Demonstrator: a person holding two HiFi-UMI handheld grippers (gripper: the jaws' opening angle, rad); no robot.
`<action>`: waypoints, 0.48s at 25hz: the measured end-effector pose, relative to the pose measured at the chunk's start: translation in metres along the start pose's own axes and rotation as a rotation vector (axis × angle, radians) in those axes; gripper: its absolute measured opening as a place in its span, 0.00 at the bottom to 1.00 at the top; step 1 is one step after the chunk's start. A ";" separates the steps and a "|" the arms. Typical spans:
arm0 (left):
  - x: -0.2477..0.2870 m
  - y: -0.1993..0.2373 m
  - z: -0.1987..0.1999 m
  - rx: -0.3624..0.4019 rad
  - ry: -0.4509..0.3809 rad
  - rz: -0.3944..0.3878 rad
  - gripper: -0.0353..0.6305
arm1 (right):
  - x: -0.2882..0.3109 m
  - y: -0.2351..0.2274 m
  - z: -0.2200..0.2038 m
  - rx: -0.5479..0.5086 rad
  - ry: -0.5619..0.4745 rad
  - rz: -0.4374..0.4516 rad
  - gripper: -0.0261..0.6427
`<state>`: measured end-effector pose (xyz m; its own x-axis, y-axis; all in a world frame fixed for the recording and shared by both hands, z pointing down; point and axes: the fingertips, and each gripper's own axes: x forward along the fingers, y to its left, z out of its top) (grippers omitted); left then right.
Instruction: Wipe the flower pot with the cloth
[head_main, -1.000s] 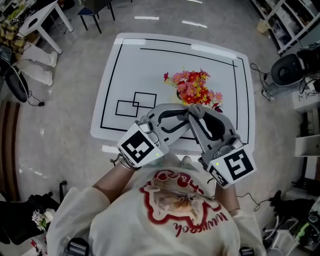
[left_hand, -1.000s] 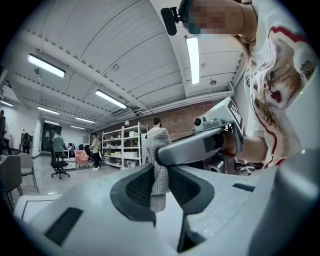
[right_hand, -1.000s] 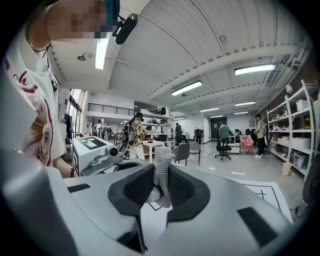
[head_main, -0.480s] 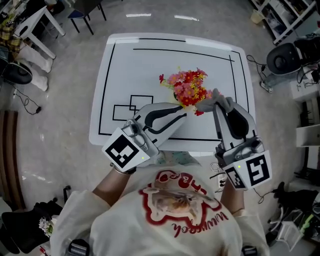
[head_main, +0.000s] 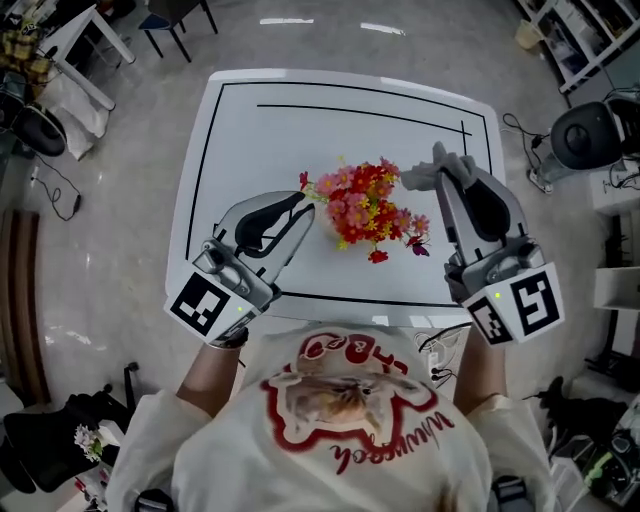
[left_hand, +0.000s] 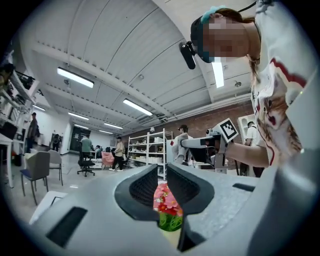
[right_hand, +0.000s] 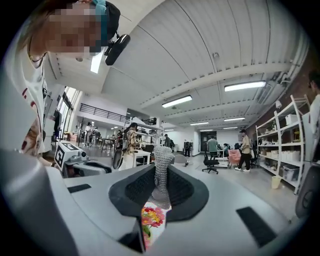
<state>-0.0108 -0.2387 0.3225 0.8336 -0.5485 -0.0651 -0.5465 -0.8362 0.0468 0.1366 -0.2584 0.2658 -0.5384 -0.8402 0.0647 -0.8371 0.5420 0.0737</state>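
Right gripper (head_main: 440, 160): pads pressed on a grey knitted cloth (right_hand: 161, 172), strip standing up between them in the right gripper view; head view gives only a grey wad at the tips. Left gripper (left_hand: 162, 172): narrow gap between jaws, nothing gripped, blooms visible through the gap; gap not resolvable from the head view. Surface: white square table with black marked lines (head_main: 300, 120) on glossy grey floor (head_main: 140, 200). Room, gripper views only: strip lights (right_hand: 245, 86), white shelving racks (left_hand: 145, 150), people standing well behind. Flower pot topped with red, pink and yellow blooms (head_main: 365, 205): on the table between both grippers, just beside left tips, cloth just beside its far right edge; contact not resolvable, pot body hidden under blooms from above.
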 end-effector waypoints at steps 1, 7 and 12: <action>0.000 0.009 -0.003 -0.007 0.001 0.035 0.15 | 0.007 -0.008 -0.002 -0.011 0.010 0.017 0.12; -0.002 0.051 -0.025 -0.070 0.006 0.222 0.15 | 0.051 -0.047 -0.019 -0.031 0.047 0.126 0.12; -0.003 0.065 -0.048 -0.137 0.026 0.296 0.15 | 0.087 -0.049 -0.051 -0.026 0.102 0.305 0.12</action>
<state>-0.0451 -0.2914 0.3733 0.6428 -0.7660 -0.0028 -0.7511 -0.6311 0.1938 0.1355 -0.3574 0.3190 -0.7505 -0.6337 0.1874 -0.6351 0.7701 0.0604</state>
